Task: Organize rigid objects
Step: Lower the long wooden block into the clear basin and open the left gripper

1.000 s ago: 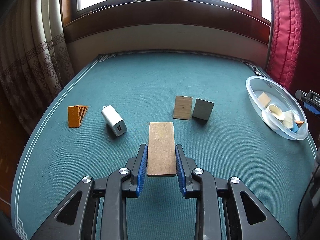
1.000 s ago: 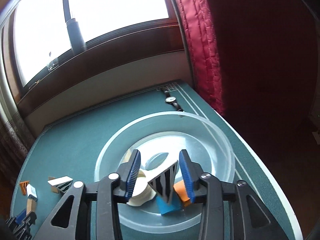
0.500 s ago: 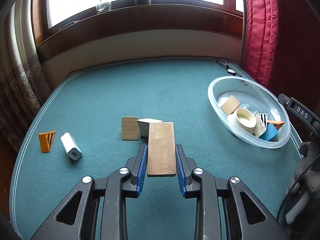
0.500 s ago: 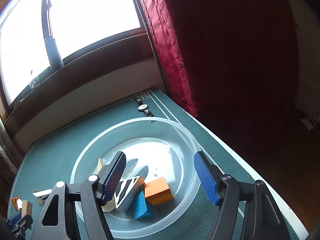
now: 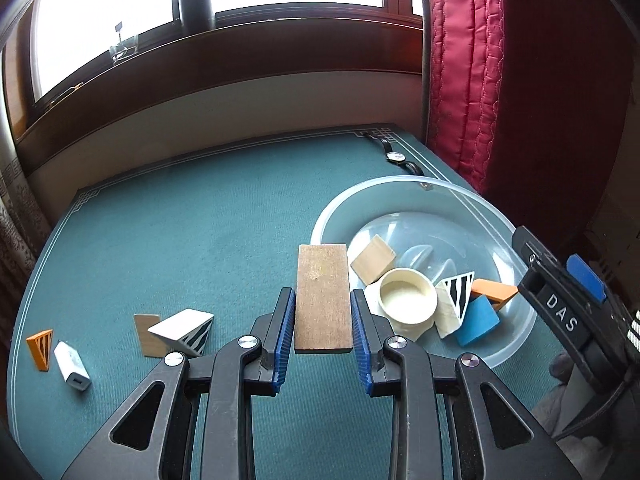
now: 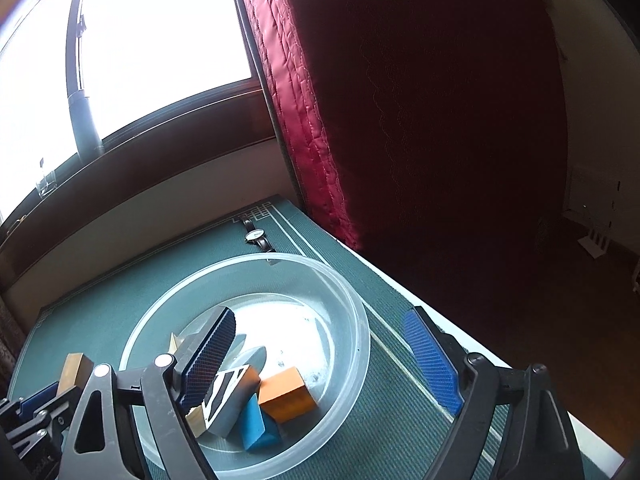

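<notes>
My left claw (image 5: pixel 323 312) grips a flat wooden board (image 5: pixel 323 295) by its long edges, its blue pads pressed against both sides. The board is held level above the green table (image 5: pixel 180 240), its far end reaching the near rim of a clear plastic bowl (image 5: pixel 404 184).

My right claw (image 6: pixel 320 360) is spread wide with nothing between its pads, poised over the bowl's right rim (image 6: pixel 352 304).

Inside the bowl lie a tan wooden block (image 5: pixel 373 259), a cream round cup (image 5: pixel 408 295), a zebra-striped wedge (image 5: pixel 456 294), an orange block (image 5: pixel 492 290) and a blue block (image 5: pixel 478 321), crowded together on the side of the bowl nearest me.

Well left of the bowl, on the table, a second striped wedge (image 5: pixel 182 330) leans against a small wooden tile (image 5: pixel 145 330). Further left sit a white charger (image 5: pixel 72 366) and an orange striped wedge (image 5: pixel 40 347), just beside each other.

Beyond the bowl, near the table's far corner, lies a wristwatch (image 5: pixel 395 155).
</notes>
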### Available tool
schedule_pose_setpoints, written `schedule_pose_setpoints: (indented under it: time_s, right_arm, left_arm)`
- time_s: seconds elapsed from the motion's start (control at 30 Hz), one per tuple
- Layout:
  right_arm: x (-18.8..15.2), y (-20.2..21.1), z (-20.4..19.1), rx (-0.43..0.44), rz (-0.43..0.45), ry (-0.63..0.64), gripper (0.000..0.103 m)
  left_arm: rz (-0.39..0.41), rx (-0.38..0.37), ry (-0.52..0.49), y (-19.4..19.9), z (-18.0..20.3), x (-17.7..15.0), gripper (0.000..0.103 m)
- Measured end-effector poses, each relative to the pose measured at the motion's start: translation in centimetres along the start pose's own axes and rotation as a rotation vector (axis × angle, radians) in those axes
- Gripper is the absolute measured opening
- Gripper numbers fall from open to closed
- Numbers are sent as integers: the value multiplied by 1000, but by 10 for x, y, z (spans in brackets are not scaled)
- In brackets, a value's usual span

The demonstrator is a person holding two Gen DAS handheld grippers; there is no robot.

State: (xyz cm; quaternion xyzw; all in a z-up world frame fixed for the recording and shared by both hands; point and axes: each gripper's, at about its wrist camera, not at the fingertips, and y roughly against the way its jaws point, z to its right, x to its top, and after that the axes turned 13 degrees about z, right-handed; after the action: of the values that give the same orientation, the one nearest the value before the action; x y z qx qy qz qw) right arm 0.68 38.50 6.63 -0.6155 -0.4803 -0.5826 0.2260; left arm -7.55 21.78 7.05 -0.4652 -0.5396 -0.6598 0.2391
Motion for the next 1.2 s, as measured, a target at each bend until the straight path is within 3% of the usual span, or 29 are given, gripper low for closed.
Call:
schedule_pose_setpoints:
  time_s: [0.4,0.43,0.47,0.53,0.87,1.2]
  right_arm:
    - [-2,-7,6,-21,-15,-20,91]
    - [-3,-7,6,-20,-17,-19,91]
    - [-3,-7,5,-19,-18,-18,91]
    - [-3,-8,5,-17,-21,-20,91]
    - [-3,-8,3,-9,-8,-23,94]
    - [-3,-5,2,-4,0,-24,96]
  left_arm:
    - [18,-44,-11,-44,22,31,31]
    - [16,-46,-13,-46,22,32,43]
    - [13,-44,-13,-48,22,32,61]
    - [24,-27,0,-48,19,31,71]
    - [1,67,-19,-43,2,11,71]
    - [10,106,-30,-24,-5,2,72]
